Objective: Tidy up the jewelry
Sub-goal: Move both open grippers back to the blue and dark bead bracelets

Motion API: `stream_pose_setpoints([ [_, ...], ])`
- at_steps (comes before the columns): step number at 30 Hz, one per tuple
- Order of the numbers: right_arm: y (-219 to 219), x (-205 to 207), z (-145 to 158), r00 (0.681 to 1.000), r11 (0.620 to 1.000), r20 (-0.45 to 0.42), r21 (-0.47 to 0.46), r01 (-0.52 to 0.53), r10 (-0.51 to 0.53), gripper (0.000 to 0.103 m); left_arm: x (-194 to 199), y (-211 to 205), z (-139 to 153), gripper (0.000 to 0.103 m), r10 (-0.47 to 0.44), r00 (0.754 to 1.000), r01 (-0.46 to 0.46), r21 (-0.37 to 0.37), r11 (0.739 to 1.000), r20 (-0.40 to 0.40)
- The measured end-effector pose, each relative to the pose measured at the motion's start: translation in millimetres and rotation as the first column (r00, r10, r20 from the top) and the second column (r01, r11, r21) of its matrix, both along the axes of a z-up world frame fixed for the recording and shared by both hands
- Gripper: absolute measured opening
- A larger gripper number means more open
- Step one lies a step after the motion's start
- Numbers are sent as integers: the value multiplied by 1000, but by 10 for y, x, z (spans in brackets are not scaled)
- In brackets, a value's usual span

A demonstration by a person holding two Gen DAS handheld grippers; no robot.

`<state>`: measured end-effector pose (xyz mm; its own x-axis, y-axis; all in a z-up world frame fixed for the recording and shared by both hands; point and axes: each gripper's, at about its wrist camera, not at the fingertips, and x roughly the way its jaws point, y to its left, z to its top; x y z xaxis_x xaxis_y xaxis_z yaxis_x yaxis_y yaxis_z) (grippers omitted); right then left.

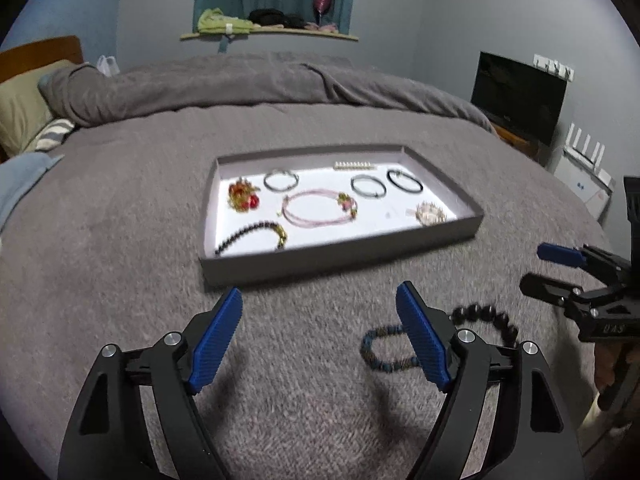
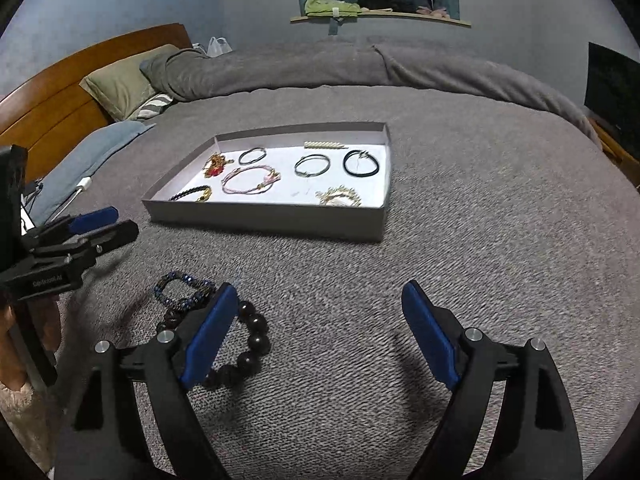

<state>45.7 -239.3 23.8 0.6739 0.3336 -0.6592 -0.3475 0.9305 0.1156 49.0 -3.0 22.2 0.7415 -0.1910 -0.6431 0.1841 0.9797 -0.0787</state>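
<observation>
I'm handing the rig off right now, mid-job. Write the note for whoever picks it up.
Left gripper: open, empty, low over the bed. Right gripper: open, empty, also over the bed.
Tray sits ahead on the grey blanket, already holding several bracelets, rings and a hair clip.
Left to do: two pieces remain on the blanket in front of the tray, the blue beaded bracelet and the dark large-bead bracelet, lying against each other between the two grippers. Move both into the tray.

Grey tray [image 1: 340, 258], pink necklace [image 1: 316, 210], blue beaded bracelet [image 2: 182, 290], grey blanket [image 2: 480, 240]
</observation>
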Motion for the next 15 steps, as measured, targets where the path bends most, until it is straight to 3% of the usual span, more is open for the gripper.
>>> stream_pose_setpoints([
  [6, 67, -32, -160, 999, 999, -15, 1, -38, 38, 83, 38, -91, -229, 80, -44, 996, 45, 11, 999, -78],
  [15, 92, -76, -260, 997, 998, -24, 5, -70, 70, 83, 49, -159, -320, 78, -70, 991, 71, 2, 998, -110],
])
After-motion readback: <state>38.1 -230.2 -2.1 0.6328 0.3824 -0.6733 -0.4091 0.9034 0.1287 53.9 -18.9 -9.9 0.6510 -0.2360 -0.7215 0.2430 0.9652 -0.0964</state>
